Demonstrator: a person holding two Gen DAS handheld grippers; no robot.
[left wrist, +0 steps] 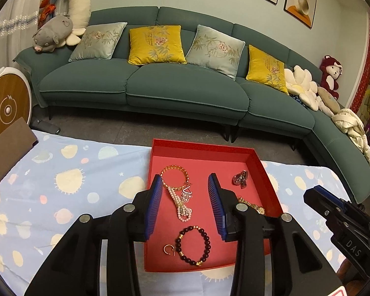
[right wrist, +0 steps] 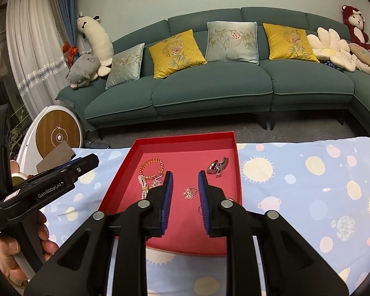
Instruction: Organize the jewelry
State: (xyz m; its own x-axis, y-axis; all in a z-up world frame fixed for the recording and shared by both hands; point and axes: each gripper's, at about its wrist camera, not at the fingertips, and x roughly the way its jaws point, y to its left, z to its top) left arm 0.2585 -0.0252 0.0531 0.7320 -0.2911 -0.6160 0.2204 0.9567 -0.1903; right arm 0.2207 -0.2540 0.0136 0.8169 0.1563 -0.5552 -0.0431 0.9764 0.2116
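A red tray (left wrist: 259,162) (right wrist: 238,170) lies on the patterned cloth and holds several pieces of jewelry. In the left wrist view I see an amber bead bracelet (left wrist: 173,170), a pearl strand (left wrist: 180,207), a flower pendant (left wrist: 187,194), a dark bead bracelet (left wrist: 193,245), a small gold ring (left wrist: 168,249), a gold watch (left wrist: 252,206) and a silver clasp piece (left wrist: 240,178). My left gripper (left wrist: 185,185) is open and empty above the tray. My right gripper (right wrist: 185,175) is open and empty above the tray, over the flower pendant (right wrist: 188,193). The silver piece (right wrist: 218,166) lies beyond it.
A blue cloth with sun and planet prints (left wrist: 61,185) (right wrist: 308,185) covers the table. A brown card (left wrist: 10,145) stands at the left edge. A green sofa (left wrist: 145,86) with cushions and a round white device (left wrist: 7,103) stand beyond the table.
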